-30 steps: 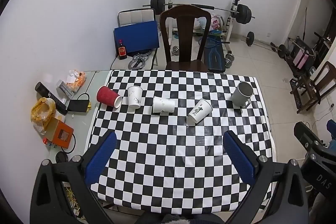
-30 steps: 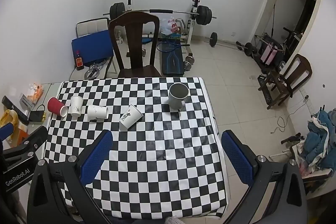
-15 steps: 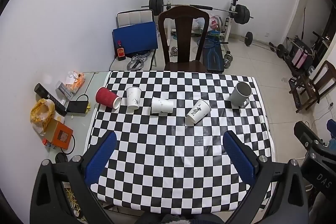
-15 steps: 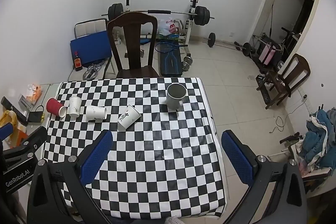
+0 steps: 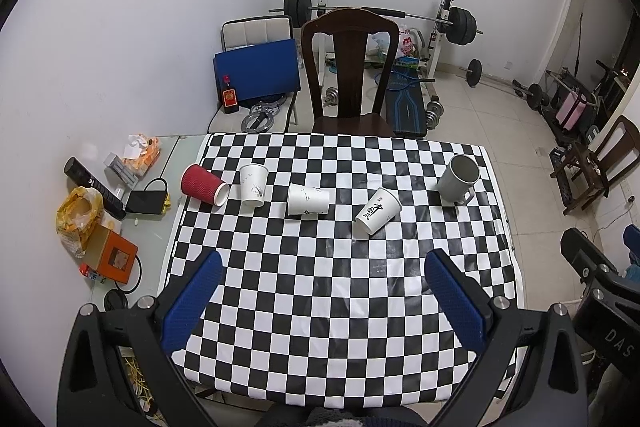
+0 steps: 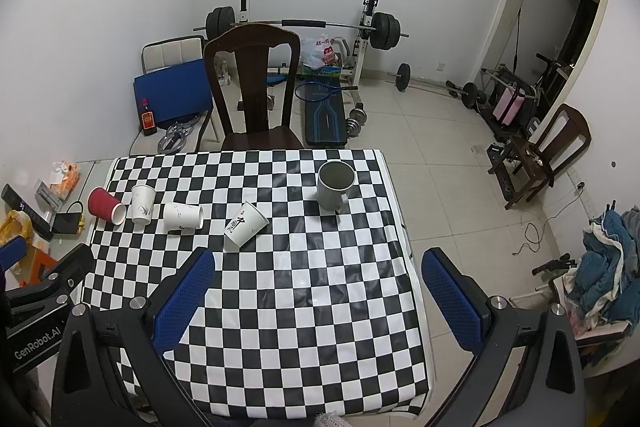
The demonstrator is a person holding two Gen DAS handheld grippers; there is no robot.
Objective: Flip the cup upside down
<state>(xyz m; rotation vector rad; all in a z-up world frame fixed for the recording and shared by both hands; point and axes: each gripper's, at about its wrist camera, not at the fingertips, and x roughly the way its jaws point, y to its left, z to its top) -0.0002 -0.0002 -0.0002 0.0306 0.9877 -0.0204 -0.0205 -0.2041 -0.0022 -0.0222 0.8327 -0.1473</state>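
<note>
Several cups stand in a row across the checkered table (image 5: 340,287). A red ribbed cup (image 5: 203,185) lies on its side at the left. A white paper cup (image 5: 253,184) stands upright beside it. Another white cup (image 5: 308,200) lies on its side. A white cup with black writing (image 5: 377,210) lies tilted. A grey mug (image 5: 458,179) stands upright at the right, also in the right wrist view (image 6: 335,185). My left gripper (image 5: 322,301) and right gripper (image 6: 318,301) are open and empty, held high above the near half of the table.
A dark wooden chair (image 5: 350,75) stands at the table's far edge. A side table at the left holds an orange box (image 5: 114,257), a yellow bag (image 5: 76,219) and black devices. Weights and a barbell rack (image 5: 384,15) stand behind. Tiled floor lies to the right.
Both views have shifted slightly, so the cups sit a little lower and closer in the frames. Nothing on the table has moved.
</note>
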